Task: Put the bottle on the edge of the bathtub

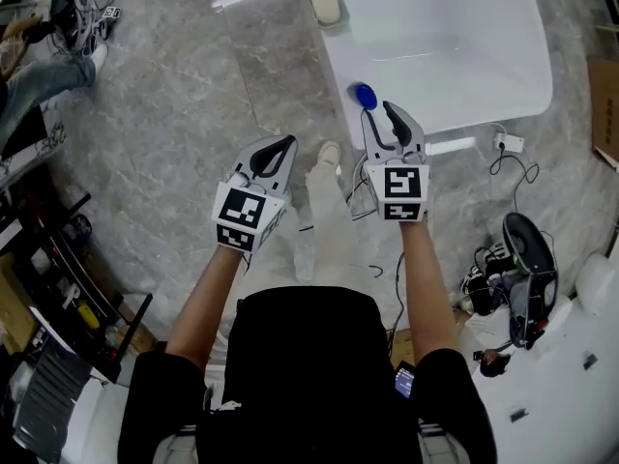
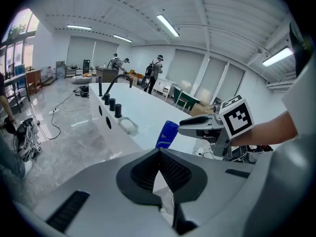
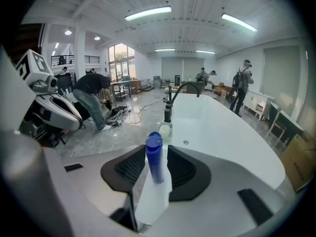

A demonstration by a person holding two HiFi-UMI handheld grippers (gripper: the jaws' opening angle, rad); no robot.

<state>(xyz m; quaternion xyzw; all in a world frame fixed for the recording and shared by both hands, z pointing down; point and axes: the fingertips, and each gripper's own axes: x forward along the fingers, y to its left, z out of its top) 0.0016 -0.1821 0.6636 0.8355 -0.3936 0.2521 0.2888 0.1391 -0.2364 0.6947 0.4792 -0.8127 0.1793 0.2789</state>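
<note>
I see the blue bottle [image 3: 154, 157] standing up straight on the white edge of the bathtub [image 1: 340, 70], at the corner near me. Its cap is on top.

My right gripper [image 1: 384, 116] is let go. Its jaws are spread wide, and in the right gripper view the bottle stands btwn the two black pads. There's a bit of gap on the right side. On the left side I can't tell if the pad touches it. From the head view the bottle [image 1: 365, 95] sits just past the jaw tips, closer to the left tip.

My left gripper [image 1: 280, 144] is pinched closed w/ nothing in it. In the left gripper view the tips meet in a point. It hangs over the gray floor [image 1: 184, 95], beside the tub and well apart from the bottle. From there I see the bottle [image 2: 167, 134] a bit in front of the right gripper's nose.

Farther along the same edge is a soap dish [image 1: 326, 6] w/ a pale soap in it. A black faucet [image 3: 181, 89] bends over the tub past that.
</note>
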